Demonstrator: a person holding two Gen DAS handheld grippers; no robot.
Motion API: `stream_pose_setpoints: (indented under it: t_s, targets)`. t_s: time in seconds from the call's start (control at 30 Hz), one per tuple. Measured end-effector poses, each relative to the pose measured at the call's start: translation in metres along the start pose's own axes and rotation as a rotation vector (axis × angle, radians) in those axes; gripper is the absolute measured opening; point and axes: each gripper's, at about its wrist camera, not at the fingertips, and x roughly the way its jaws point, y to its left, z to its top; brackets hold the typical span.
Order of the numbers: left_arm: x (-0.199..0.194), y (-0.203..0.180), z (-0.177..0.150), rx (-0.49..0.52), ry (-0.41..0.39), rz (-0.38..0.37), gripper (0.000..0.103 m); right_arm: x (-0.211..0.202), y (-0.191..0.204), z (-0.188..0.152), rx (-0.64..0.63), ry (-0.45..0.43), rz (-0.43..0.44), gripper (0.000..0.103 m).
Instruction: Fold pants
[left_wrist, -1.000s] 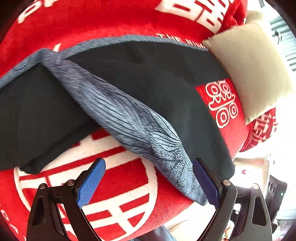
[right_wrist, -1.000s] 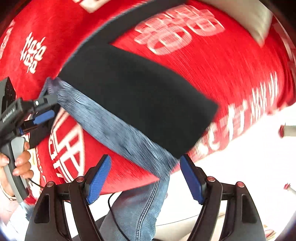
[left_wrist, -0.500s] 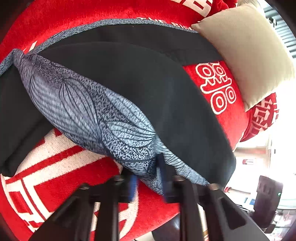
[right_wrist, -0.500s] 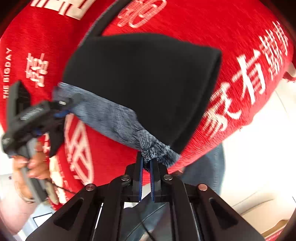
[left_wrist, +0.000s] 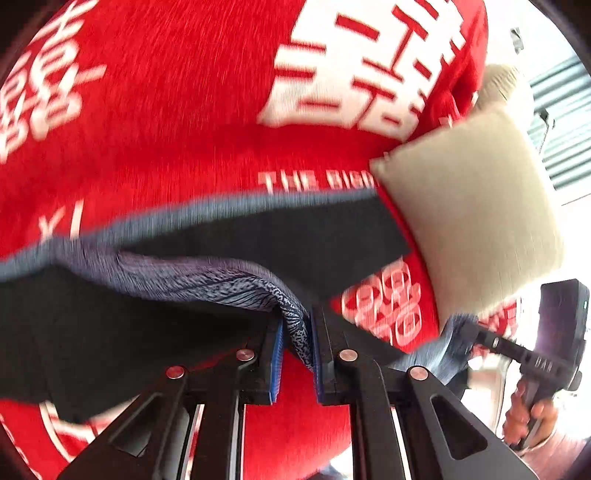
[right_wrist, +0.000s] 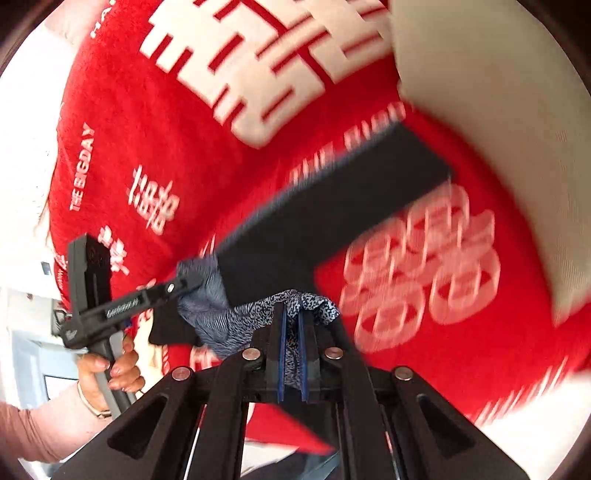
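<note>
Over red blanket (left_wrist: 177, 122), dark pants (left_wrist: 258, 240) lifted

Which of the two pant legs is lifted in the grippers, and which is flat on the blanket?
The near leg, its patterned lining turned out, is pinched by both the left gripper and right gripper. The far leg lies flat on the blanket.

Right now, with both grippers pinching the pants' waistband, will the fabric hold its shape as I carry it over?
Probably not: the pants sag between the left gripper and right gripper, so they look floppy. The bunched waistband suggests thin, light cloth. The trailing leg may drag across the red blanket.
</note>
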Motion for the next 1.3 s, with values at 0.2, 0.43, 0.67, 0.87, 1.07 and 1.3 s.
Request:
stream_pose_setpoints:
  t_s: [0.2,0.43,0.67,0.87,1.07,1.3]
  targets:
    - [0.030,-0.001,0.067,-0.008,-0.075,0.172,0.046,0.050,-0.027,0.124,-0.042,0.019,-0.056,0.006]
    - [0.037,0.014,0.060,0.019,-0.062,0.322,0.075,0.124,-0.058,0.189,-0.115,0.110,-0.331,0.013]
    - [0.062,0.044,0.013,-0.049,0.071,0.427,0.075,0.083,-0.034,0.164,-0.205,0.052,-0.313,0.055]
    - [0.079,0.039,0.005,-0.038,0.083,0.457,0.075,0.075,-0.048,0.120,-0.129,0.051,-0.391,0.042]
    - [0.107,0.020,0.012,-0.001,0.102,0.445,0.075,0.106,-0.050,0.175,-0.136,0.030,-0.378,0.040]
    - [0.118,0.012,0.003,-0.017,0.113,0.416,0.075,0.150,-0.085,0.200,0.008,0.144,-0.377,0.004]
